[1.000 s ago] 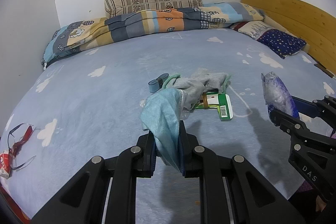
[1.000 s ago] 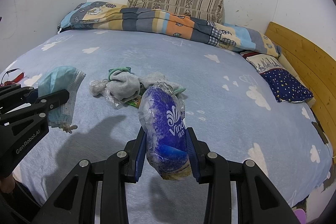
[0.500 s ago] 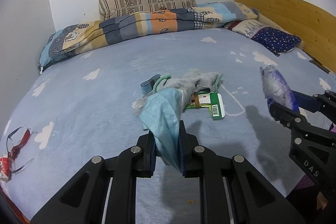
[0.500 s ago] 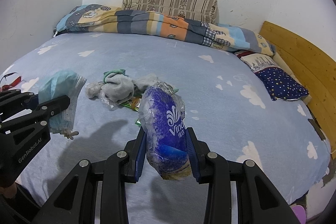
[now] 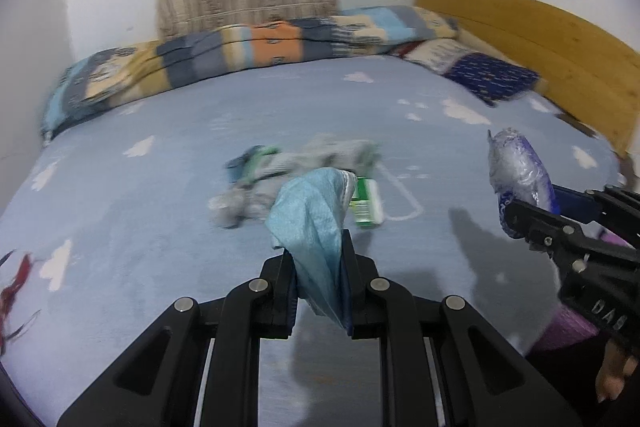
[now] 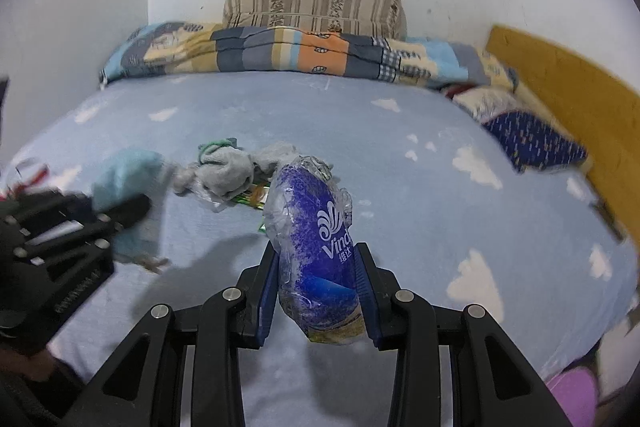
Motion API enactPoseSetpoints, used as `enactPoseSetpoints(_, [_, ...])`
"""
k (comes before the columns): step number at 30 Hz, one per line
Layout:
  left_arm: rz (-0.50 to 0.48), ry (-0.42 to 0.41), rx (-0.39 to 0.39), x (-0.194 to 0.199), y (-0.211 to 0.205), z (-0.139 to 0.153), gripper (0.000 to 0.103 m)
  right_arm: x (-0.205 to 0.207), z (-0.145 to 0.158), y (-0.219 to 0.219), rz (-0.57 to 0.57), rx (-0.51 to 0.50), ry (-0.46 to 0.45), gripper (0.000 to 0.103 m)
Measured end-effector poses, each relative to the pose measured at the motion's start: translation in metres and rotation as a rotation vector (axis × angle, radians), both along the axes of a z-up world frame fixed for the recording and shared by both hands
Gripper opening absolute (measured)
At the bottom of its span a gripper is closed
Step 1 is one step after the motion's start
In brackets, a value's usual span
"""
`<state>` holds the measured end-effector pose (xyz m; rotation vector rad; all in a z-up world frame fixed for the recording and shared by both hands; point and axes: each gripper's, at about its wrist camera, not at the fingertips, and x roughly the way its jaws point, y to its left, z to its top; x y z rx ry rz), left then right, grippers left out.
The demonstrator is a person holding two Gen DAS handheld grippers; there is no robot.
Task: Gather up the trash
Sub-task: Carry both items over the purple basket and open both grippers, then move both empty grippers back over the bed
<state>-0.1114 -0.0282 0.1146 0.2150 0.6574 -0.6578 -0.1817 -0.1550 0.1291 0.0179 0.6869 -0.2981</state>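
Note:
My left gripper [image 5: 318, 267] is shut on a light blue face mask [image 5: 314, 219] and holds it above the bed. My right gripper [image 6: 318, 267] is shut on a crumpled blue plastic tissue wrapper [image 6: 316, 247]. The wrapper also shows at the right of the left wrist view [image 5: 520, 171]; the mask shows at the left of the right wrist view [image 6: 128, 175]. A pile of trash lies mid-bed: grey cloth [image 6: 228, 171], a green packet [image 5: 366, 203], green and blue bits [image 5: 252, 159]. Both views are motion blurred.
The bed has a light blue cloud-print sheet [image 5: 160, 227]. A folded patchwork quilt [image 6: 300, 55] and striped pillow [image 6: 316, 3] lie at the far end. A wooden side board [image 5: 540, 39] runs along the right. Red-framed glasses [image 5: 16, 283] lie at the left edge.
Both grippers have pulled back and away from the bed with their loads still held. The trash pile now sits farther off, and the view is blurred.

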Motion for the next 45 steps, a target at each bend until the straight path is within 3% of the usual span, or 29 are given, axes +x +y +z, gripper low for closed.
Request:
enactPoseSetpoints(4, [-0.118,-0.006,0.000,-0.026,-0.024,0.009,0.016,-0.036,0.012,-0.027,-0.019,0.137,-0.033,0.038])
enactPoseSetpoints(8, [-0.273,-0.005,-0.013,-0.063,-0.061,0.025,0.016,-0.090,0.025,-0.060,-0.086,0.181,-0.081,0.038])
enactPoseSetpoints(13, [-0.537,0.052,-0.047,-0.120,-0.118,0.050,0.016,-0.168,0.027,-0.112,-0.235,0.286,-0.134,0.038])
enactPoseSetpoints(17, [-0.685,0.045,-0.038,-0.168,-0.161,0.062,0.016,-0.235,0.019,-0.154,-0.367,0.365,-0.175,0.038])
enactPoseSetpoints(20, [-0.771,0.106,-0.037,-0.198,-0.194,0.061,0.016,-0.275,0.011,-0.179,-0.462,0.372,-0.183,0.038])
enactPoseSetpoints(26, [-0.839,0.211,0.009,-0.235,-0.253,0.042,0.017,-0.327,-0.008,-0.218,-0.582,0.459,-0.212,0.039])
enactPoseSetpoints(30, [-0.868,0.266,0.036,-0.249,-0.277,0.030,0.018,-0.338,-0.019,-0.232,-0.615,0.493,-0.221,0.040])
enactPoseSetpoints(33, [-0.864,0.286,0.040,-0.255,-0.287,0.027,0.044,-0.343,-0.029,-0.241,-0.637,0.517,-0.215,0.041])
enactPoseSetpoints(36, [-0.858,0.275,0.023,-0.254,-0.283,0.030,0.046,-0.350,-0.038,-0.245,-0.678,0.534,-0.209,0.046])
enactPoseSetpoints(40, [-0.822,0.289,0.006,-0.242,-0.274,0.032,0.046,-0.356,-0.038,-0.247,-0.697,0.529,-0.211,0.047])
enactPoseSetpoints(45, [-0.748,0.236,-0.005,-0.220,-0.242,0.038,0.052,-0.347,-0.032,-0.240,-0.658,0.542,-0.225,0.047])
